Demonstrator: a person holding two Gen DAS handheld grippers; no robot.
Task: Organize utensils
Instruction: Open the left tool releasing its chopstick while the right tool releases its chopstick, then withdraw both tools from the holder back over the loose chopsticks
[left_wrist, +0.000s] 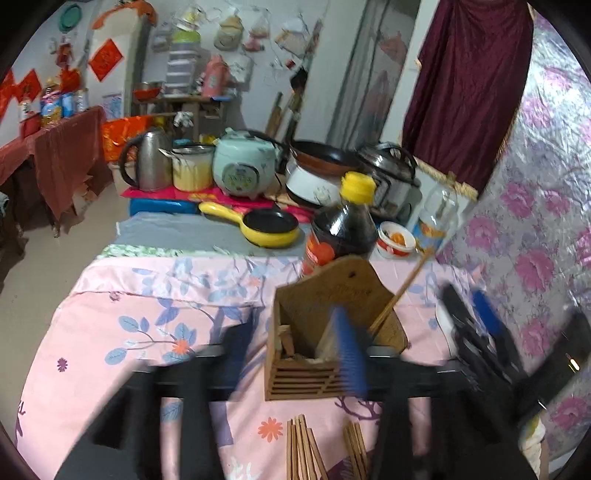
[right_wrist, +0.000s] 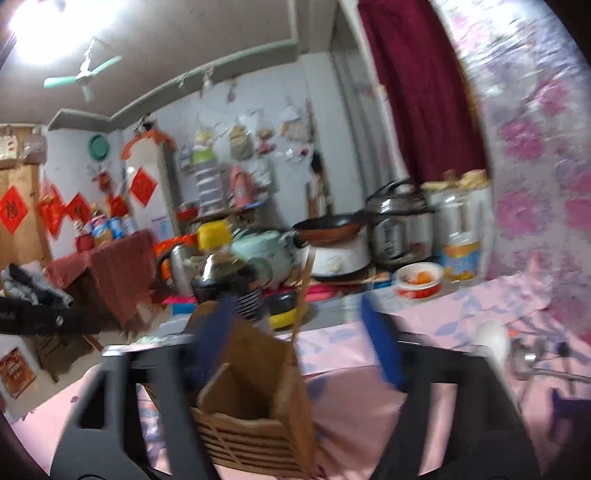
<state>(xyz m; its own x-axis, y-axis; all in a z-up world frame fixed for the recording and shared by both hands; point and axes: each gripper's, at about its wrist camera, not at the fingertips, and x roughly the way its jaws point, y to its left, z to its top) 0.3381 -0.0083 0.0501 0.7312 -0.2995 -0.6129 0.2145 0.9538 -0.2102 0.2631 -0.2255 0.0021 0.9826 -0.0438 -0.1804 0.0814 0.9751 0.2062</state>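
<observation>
One wooden holder (left_wrist: 334, 332), two chopstick bundles (left_wrist: 304, 448), one sauce bottle (left_wrist: 341, 225), two frying pans (left_wrist: 267, 227).

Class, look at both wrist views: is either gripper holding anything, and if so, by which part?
Nothing is held. The left gripper and right gripper both stand open around the wooden utensil holder, pads not pressing it.

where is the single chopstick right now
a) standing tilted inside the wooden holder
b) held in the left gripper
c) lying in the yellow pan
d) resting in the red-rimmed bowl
a: the chopstick leans out of the wooden holder, its lower end inside the box.
</observation>
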